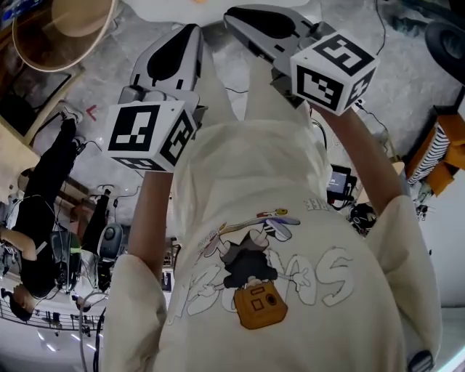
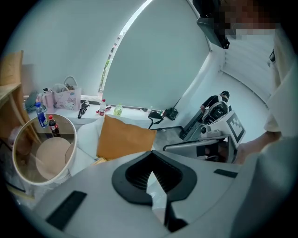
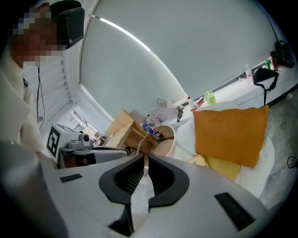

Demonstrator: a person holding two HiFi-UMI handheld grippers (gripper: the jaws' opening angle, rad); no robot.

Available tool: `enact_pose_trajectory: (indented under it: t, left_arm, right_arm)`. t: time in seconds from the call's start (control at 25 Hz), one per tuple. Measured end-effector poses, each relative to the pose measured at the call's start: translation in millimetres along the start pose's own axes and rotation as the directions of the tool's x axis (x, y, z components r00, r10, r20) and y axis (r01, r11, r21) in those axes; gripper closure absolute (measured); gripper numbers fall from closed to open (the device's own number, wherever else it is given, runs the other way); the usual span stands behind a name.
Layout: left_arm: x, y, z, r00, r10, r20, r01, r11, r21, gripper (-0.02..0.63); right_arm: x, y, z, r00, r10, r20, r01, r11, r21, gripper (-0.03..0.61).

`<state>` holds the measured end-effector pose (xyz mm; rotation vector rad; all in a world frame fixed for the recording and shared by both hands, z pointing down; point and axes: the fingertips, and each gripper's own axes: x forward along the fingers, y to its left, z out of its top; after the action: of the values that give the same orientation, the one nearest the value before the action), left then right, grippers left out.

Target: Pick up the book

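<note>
A flat tan thing, perhaps the book (image 3: 200, 160), lies on a white seat (image 3: 186, 135) just below an orange cushion (image 3: 230, 132). Only its corner (image 2: 98, 161) shows in the left gripper view. Both grippers are held up side by side in front of the person's cream shirt, well short of the seat. My left gripper (image 2: 151, 158) has its black pads together with nothing between them; the head view shows it (image 1: 190, 30) at upper left. My right gripper (image 3: 145, 159) is likewise shut and empty, with its jaws (image 1: 236, 16) at the top middle of the head view.
A round wood-rimmed table (image 2: 18, 139) with two bottles stands left of the seat. A sill behind carries bottles, a bag and small items (image 2: 70, 97). A wooden shelf (image 3: 123, 130) stands near the table. Another person in black (image 1: 40, 196) is off to the left, among cables.
</note>
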<state>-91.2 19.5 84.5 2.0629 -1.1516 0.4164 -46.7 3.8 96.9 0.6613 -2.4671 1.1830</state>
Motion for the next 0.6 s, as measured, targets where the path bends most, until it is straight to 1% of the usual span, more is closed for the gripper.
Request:
enact_pose_trajectory:
  t: [0.2,0.28,0.44,0.6]
  left_arm:
    - [9,23,-9,0.999,-0.015,-0.037,0.014,1.000,-0.015,0.607]
    - [20,31,-9,0.999,-0.020,-0.050,0.019,1.000,-0.016,0.607]
    - [56,43,-17,0.997,-0.032,-0.075,0.030,0.999,-0.020,0.607]
    - [75,40,-36,0.994,-0.036,-0.102,0.036,0.999,-0.002,0.607]
  right_arm:
    - [17,-3,-4,1.000,-0.007,-0.009,0.007,0.999,0.039,0.532]
    - [20,-18,-4,0.999,-0.033,-0.003,0.033,0.997,0.065,0.532]
    - [29,-62,-8,0.997,-0.077,0.002,0.077,0.992,0.102,0.532]
    - [27,-82,-24,0.996,-0.082,0.022,0.078,0.989,0.124,0.532]
